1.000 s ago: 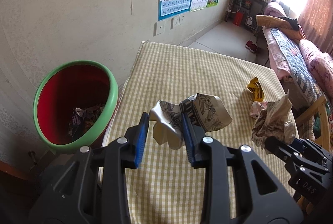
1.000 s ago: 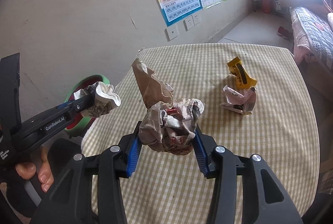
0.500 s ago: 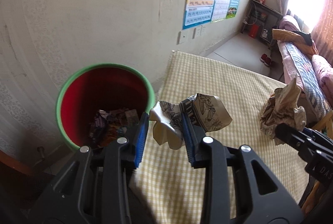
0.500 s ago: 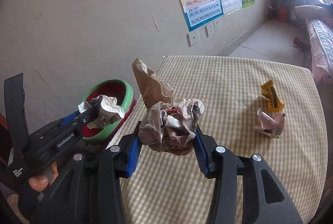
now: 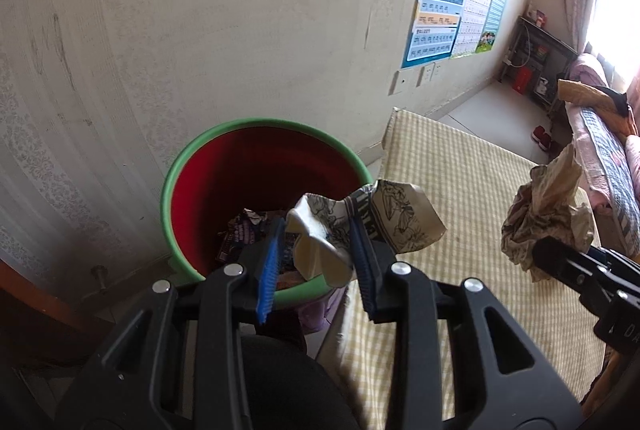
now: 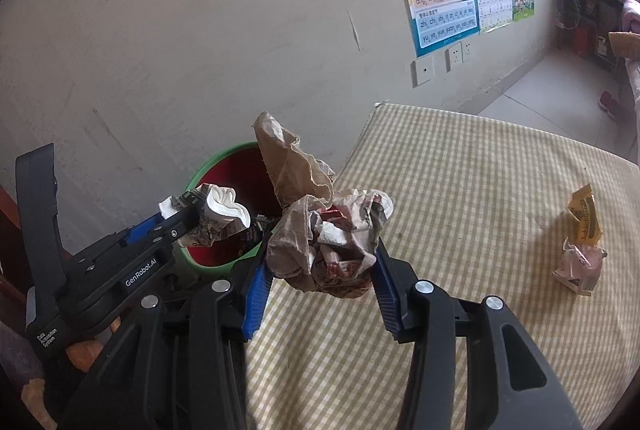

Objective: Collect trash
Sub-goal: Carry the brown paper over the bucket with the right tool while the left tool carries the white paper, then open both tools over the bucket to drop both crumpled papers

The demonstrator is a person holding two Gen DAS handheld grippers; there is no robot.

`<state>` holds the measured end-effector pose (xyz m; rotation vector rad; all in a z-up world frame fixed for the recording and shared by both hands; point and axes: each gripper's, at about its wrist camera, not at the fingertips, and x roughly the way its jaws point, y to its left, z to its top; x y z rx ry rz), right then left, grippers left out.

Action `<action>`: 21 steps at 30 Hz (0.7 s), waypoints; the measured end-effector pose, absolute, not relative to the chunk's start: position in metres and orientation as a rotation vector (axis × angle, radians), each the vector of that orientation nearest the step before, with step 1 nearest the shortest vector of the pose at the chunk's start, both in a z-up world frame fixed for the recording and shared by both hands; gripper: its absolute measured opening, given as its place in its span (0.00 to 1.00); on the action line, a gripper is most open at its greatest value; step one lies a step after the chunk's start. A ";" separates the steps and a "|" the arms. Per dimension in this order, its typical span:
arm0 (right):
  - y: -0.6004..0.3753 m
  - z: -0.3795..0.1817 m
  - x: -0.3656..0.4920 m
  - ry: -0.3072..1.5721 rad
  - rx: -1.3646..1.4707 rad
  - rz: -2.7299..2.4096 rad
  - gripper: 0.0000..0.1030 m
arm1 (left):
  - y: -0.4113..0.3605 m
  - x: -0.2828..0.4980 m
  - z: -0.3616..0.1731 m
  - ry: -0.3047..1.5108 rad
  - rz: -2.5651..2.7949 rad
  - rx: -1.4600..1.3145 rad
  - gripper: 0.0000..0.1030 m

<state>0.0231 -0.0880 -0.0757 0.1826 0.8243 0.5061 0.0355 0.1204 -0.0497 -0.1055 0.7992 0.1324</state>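
The left gripper (image 5: 320,254) is clenched on a crumpled printed wrapper (image 5: 372,226), held over the near rim of the red bin (image 5: 256,174), which stands just off the surface's (image 6: 460,190) left edge against the wall. The right gripper (image 6: 316,282) grasps a brown paper wad (image 6: 320,234) above that edge. A yellow sachet (image 6: 585,222) and pink wrapper (image 6: 580,264) lie together near the right edge. The left gripper reads "GenRobot.AI".
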 end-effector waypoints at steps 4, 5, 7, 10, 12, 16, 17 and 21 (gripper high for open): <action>-0.074 -0.075 0.027 0.828 0.167 0.526 0.44 | 0.129 0.037 -0.052 0.798 0.154 -0.113 0.31; -0.070 -0.075 0.028 0.830 0.161 0.531 0.44 | 0.132 0.038 -0.053 0.798 0.158 -0.116 0.31; -0.063 -0.075 0.031 0.834 0.150 0.540 0.44 | 0.138 0.039 -0.055 0.799 0.168 -0.123 0.31; -0.053 -0.075 0.036 0.841 0.141 0.549 0.44 | 0.148 0.042 -0.056 0.799 0.188 -0.129 0.31; -0.045 -0.074 0.040 0.843 0.132 0.555 0.44 | 0.155 0.045 -0.057 0.802 0.200 -0.130 0.31; -0.032 -0.074 0.048 0.845 0.118 0.568 0.45 | 0.167 0.050 -0.058 0.796 0.221 -0.130 0.32; -0.028 -0.074 0.051 0.846 0.115 0.572 0.45 | 0.170 0.051 -0.058 0.795 0.225 -0.132 0.32; -0.011 -0.075 0.063 0.863 0.115 0.595 0.45 | 0.181 0.059 -0.061 0.799 0.244 -0.133 0.32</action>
